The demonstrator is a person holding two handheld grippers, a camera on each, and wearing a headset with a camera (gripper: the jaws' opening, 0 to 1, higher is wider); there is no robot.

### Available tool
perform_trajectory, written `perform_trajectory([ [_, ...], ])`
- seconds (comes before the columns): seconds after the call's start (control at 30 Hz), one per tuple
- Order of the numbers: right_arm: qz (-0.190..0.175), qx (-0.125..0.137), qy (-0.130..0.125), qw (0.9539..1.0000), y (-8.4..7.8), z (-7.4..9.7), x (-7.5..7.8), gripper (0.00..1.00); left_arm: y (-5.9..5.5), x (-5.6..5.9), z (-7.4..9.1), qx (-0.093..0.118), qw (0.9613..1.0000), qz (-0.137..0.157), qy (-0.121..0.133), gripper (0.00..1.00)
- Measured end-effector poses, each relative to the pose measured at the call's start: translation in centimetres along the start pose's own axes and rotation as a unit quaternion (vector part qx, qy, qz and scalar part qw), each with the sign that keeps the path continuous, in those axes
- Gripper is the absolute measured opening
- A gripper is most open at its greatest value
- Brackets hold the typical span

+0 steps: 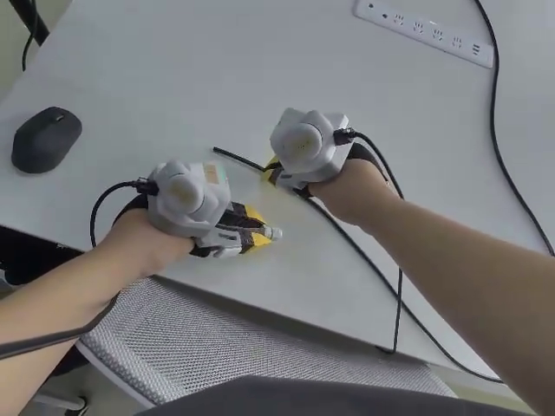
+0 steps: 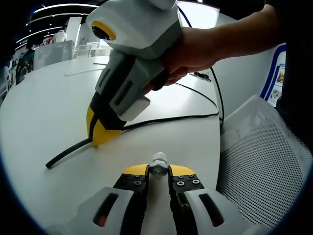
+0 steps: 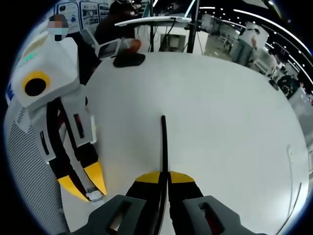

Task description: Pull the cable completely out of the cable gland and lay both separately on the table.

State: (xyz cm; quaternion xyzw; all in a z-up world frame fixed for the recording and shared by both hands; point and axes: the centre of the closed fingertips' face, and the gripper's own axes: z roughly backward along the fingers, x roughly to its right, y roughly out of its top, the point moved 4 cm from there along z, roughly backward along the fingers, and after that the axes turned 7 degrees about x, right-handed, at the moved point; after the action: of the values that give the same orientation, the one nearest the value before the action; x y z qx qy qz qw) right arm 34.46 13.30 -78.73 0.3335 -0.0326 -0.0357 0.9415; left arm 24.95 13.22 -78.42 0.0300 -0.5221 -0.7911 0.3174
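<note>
The gland (image 2: 159, 161) is clamped in the left hand-held gripper (image 2: 158, 170), near the worktop (image 1: 173, 78) edge. Just beyond, the cable (image 3: 163, 142) is pinched between the closed jaws of the right hand-held gripper (image 3: 165, 176), its free end lying on the worktop, apart from the gland.

Bright, even overhead light washes the white table (image 1: 217, 52) in the head view, leaving only faint, soft shadows beneath the left gripper (image 1: 257, 236) and right gripper (image 1: 274, 173). In the left gripper view, ceiling strip lights (image 2: 63, 7) bend along the fisheye edge and the far tabletop glares white. The right gripper view is softer, with near jaws and distant background blurred.
</note>
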Motion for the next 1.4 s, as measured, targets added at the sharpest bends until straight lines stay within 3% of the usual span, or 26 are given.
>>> perform_trajectory([
  [0.07, -0.001, 0.0, 0.0, 1.0, 0.0, 0.0, 0.0, 0.0, -0.3, -0.1, 0.0, -0.009, 0.9999, -0.007, 0.001, 0.16],
  [0.67, -0.002, -0.002, 0.001, 1.0, 0.3, 0.2, -0.4, 0.0, -0.3, -0.1, -0.1, -0.018, 0.9993, -0.032, 0.003, 0.18],
  [0.93, -0.003, 0.0, -0.006, 1.0, 0.4, 0.3, -0.5, 0.08, -0.1, -0.2, 0.0, -0.015, 0.9993, -0.032, 0.007, 0.18],
  [1.4, -0.036, 0.022, -0.046, 0.998, 0.3, 3.5, 0.4, 0.22, 0.5, -0.3, 0.3, -0.008, 0.9993, -0.029, 0.02, 0.22],
])
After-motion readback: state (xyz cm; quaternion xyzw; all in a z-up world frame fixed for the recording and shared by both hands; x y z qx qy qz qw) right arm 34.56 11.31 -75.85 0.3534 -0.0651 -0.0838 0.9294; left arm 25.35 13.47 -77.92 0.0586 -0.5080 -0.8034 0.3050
